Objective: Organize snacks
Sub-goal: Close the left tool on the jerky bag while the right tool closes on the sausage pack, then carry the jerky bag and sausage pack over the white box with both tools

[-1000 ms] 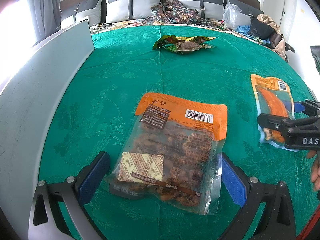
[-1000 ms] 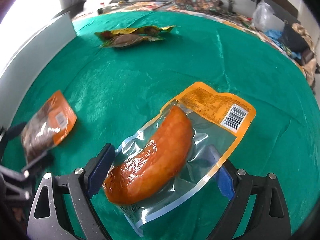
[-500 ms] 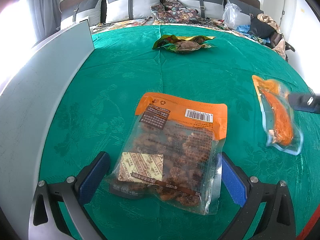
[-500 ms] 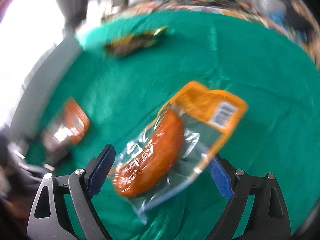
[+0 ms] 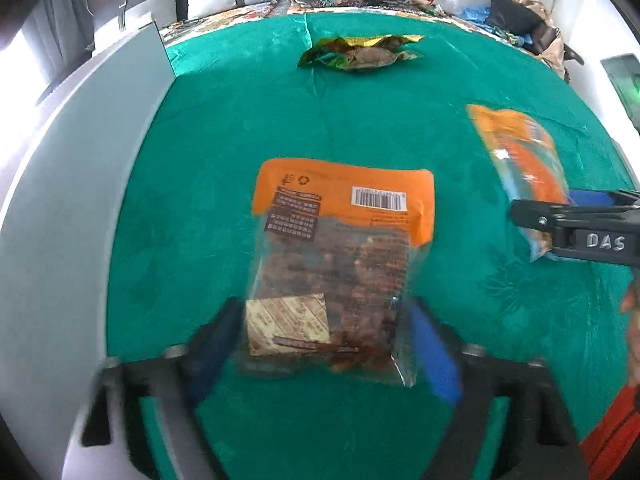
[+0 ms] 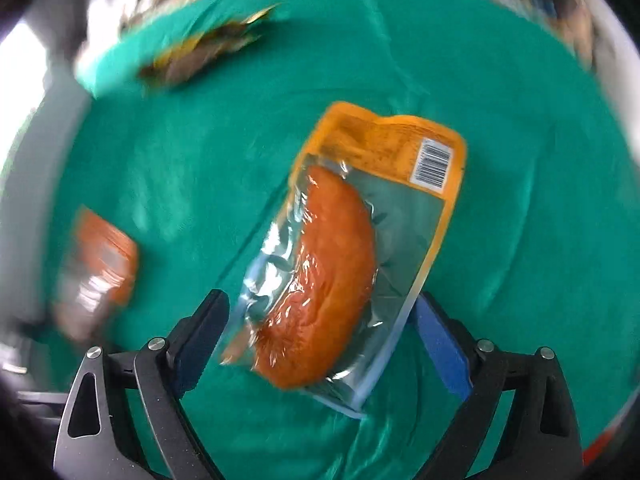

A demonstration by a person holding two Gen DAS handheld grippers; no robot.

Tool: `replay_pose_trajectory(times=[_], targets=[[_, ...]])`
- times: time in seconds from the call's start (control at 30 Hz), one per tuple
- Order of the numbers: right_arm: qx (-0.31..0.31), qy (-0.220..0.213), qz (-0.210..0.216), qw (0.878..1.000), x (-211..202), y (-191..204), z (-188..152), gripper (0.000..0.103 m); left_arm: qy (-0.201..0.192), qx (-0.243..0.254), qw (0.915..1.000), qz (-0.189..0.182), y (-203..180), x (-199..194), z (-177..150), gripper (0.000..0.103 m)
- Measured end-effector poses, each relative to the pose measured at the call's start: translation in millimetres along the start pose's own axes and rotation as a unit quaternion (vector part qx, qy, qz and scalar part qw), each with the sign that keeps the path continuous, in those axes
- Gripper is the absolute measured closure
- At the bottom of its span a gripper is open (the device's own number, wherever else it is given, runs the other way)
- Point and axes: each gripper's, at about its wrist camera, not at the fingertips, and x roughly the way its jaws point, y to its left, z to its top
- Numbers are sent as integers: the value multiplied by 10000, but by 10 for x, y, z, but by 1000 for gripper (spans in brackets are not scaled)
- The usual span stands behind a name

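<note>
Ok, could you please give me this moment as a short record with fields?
Surface: green cloth
Left tongs: closed against the sides of the brown snack pack
Right tongs: gripping the sausage pack at its clear end
Not held: green wrapper pack, lying at the far side of the cloth
Left border: grey panel
Image quality: motion blur in both views
</note>
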Motion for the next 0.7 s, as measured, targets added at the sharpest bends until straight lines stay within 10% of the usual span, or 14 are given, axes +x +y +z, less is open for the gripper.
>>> replay_pose_trajectory(times=[0.07,0.13,0.3,0.47,0.57,0.6,0.7], targets=[[-156,-310,70,9994,-49,10,-54,23,-1,-69,9999,-85,47,-56,-47,39],[-19,-495,282,9984,-189,-159,-116,62,-67,-192,9997,-146,113,-95,-125,40],[734,-376,1563,9843,-381,-736,-246,83,-368,-907,9920,-792,211,-294,-281,40],[775,-269,1819,9799,-471,-846,-352,82,-500,-1272,9847,-1085,226,-428,-312,40],[461,-131,1274,9907,-414,-671,-322,55,-567,-1362,9832,-1075,253,-514,-342,40],[354,-133,1052,9937,-398,-592,-287,32,-590,-1372,9832,-1049,265,-544,-361,40],[-260,-246,35,9994,-350,-243,-240,25,-640,-1434,9826,-990,293,-621,-374,40]])
